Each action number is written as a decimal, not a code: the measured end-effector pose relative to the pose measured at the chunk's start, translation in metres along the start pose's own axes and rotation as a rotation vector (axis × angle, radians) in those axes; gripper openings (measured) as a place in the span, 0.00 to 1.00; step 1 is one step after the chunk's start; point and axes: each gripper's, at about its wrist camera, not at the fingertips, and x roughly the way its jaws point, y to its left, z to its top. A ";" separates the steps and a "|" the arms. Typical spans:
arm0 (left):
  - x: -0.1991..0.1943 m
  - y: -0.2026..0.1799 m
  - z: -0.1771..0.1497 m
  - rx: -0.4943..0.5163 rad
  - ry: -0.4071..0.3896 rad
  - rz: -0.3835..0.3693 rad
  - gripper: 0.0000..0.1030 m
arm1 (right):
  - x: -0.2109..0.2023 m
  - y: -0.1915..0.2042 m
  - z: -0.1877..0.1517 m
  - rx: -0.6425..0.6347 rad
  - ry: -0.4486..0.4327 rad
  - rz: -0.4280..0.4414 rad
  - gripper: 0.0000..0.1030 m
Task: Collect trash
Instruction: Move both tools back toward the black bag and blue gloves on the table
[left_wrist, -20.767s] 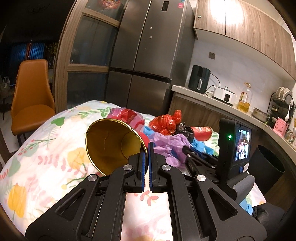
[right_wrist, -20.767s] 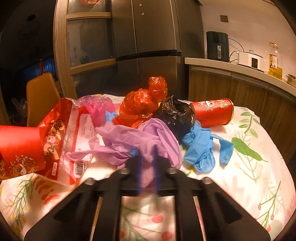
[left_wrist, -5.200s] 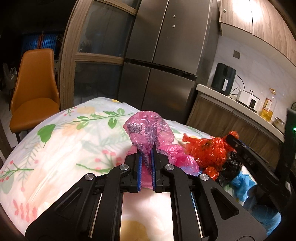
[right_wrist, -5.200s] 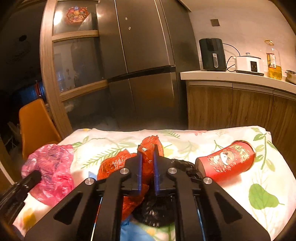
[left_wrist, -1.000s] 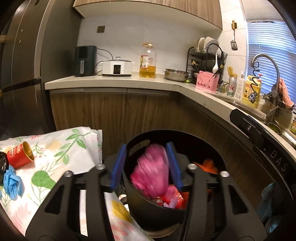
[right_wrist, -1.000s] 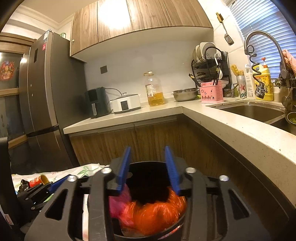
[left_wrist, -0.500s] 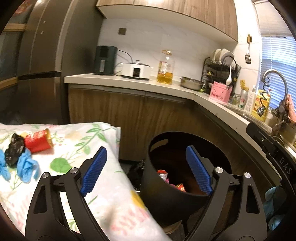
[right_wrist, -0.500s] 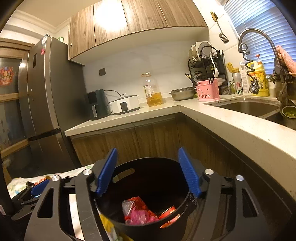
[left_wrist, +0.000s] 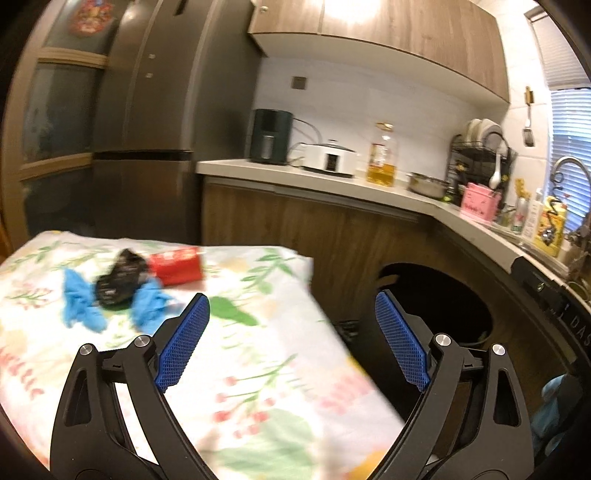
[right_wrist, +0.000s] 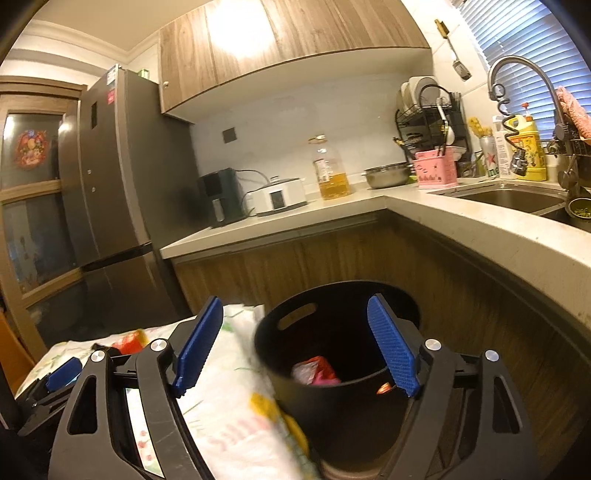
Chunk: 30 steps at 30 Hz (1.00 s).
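Note:
My left gripper (left_wrist: 291, 343) is open and empty above the table's right end, pointing toward the leftover trash. On the floral tablecloth (left_wrist: 229, 354) lie a red paper cup (left_wrist: 176, 266) on its side, a crumpled black bag (left_wrist: 120, 282) and blue gloves (left_wrist: 147, 308). My right gripper (right_wrist: 295, 350) is open and empty, just above the near rim of the black trash bin (right_wrist: 332, 413). Pink and red bags (right_wrist: 316, 371) lie inside the bin. The bin's rim (left_wrist: 436, 269) also shows at the right in the left wrist view.
A wooden counter (right_wrist: 424, 210) wraps around behind the bin, with an oil bottle (right_wrist: 330, 173), a cooker (right_wrist: 277, 197), a dish rack (right_wrist: 430, 122) and a sink (right_wrist: 513, 197). A steel fridge (left_wrist: 147, 122) stands behind the table. The left gripper (right_wrist: 61, 371) shows at lower left in the right view.
Both grippers let go of their bags, which now lie in the bin. The left gripper has swung left, back toward the table. The right gripper has drawn back a little from the bin.

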 end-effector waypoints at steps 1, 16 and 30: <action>-0.004 0.007 -0.001 -0.003 -0.001 0.020 0.87 | -0.001 0.007 -0.002 -0.002 0.005 0.014 0.76; -0.032 0.123 -0.012 -0.100 -0.008 0.254 0.87 | 0.022 0.109 -0.045 -0.071 0.105 0.192 0.76; 0.003 0.198 -0.010 -0.142 0.030 0.388 0.87 | 0.082 0.201 -0.085 -0.162 0.220 0.306 0.76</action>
